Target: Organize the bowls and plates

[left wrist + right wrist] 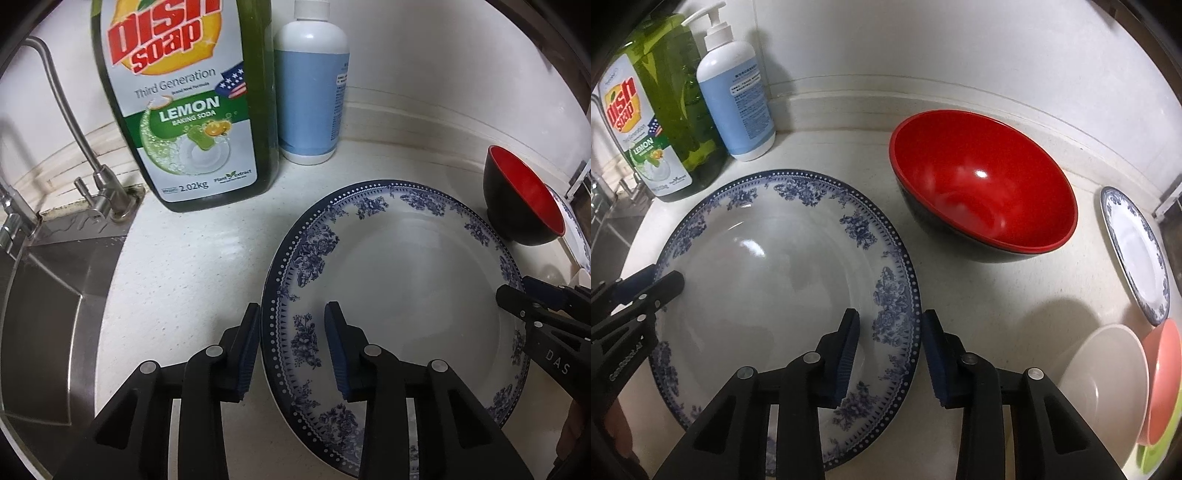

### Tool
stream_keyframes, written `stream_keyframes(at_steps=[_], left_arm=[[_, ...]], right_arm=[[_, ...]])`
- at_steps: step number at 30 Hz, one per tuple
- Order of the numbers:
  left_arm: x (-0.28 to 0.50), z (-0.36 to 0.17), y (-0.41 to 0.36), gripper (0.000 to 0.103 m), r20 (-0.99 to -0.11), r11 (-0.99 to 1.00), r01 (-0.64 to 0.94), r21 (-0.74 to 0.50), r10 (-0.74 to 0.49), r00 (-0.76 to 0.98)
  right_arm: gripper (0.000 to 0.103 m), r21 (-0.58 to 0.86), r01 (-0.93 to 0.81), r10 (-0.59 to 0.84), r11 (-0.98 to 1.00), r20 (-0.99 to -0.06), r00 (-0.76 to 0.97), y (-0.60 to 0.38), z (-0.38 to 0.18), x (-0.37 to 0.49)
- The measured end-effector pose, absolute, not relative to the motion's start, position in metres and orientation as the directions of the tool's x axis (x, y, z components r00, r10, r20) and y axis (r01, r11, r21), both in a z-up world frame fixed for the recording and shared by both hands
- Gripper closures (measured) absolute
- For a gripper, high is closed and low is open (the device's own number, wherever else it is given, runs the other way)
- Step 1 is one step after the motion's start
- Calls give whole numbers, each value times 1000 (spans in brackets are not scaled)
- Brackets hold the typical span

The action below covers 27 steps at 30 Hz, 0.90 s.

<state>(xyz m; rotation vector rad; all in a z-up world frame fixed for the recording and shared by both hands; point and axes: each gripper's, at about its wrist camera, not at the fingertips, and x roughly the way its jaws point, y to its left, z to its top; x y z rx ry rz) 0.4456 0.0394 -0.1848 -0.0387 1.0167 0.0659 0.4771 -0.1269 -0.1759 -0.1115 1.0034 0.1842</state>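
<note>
A large white plate with a blue floral rim lies on the white counter. My left gripper is open, with the plate's left rim between its fingers; it shows at the left edge of the right wrist view. My right gripper is open too and straddles the plate's right rim; it shows at the right of the left wrist view. A red bowl with a black outside stands behind the plate to the right.
A green dish soap bottle and a blue-labelled pump bottle stand at the wall. A faucet and steel sink lie left. At the right are a small blue-rimmed plate, a white bowl, a pink bowl and a green bowl.
</note>
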Motion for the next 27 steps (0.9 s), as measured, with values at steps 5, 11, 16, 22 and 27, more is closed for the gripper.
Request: stream_keyframes(at_steps=[5, 11, 16, 22, 27], left_arm=[[434, -173, 42, 68, -841, 996, -87, 13, 58, 537], [413, -160, 45, 68, -841, 994, -106, 13, 68, 536], [391, -145, 46, 68, -831, 993, -120, 11, 76, 551], [354, -129, 44, 68, -816, 992, -121, 18, 84, 572], [326, -121, 41, 68, -810, 993, -111, 27, 87, 580]], right_arm=[[68, 10, -209, 120, 978, -843, 524, -130, -168, 467], [68, 13, -213, 126, 977, -840, 528, -127, -153, 449], [68, 13, -219, 134, 976, -828, 544, -125, -139, 429], [68, 20, -218, 141, 976, -819, 556, -127, -127, 397], [68, 33, -207, 145, 978, -817, 557, -133, -126, 369]])
